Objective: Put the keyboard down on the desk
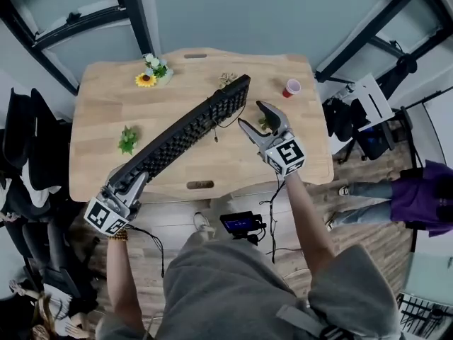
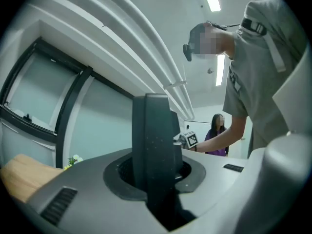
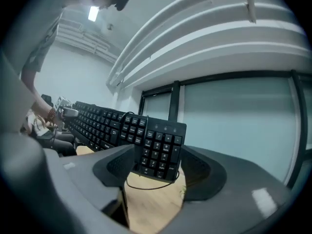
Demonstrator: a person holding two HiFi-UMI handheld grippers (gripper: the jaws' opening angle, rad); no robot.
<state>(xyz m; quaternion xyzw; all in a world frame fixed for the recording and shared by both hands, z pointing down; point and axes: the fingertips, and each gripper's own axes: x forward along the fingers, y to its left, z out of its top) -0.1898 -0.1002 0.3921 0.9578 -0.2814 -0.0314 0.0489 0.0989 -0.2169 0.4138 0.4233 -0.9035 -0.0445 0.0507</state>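
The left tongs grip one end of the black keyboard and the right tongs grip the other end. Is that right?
No. The left tongs do grip one end of the black keyboard, but the right tongs stand open, not closed on the other end. The head view shows it.

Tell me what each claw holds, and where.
Left claw grips the black keyboard by its end opposite the number pad; right claw open, holding nothing.

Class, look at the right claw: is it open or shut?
Open. The jaws of the right claw stand apart and press on nothing; the keypad end of the keyboard shows between them, untouched.
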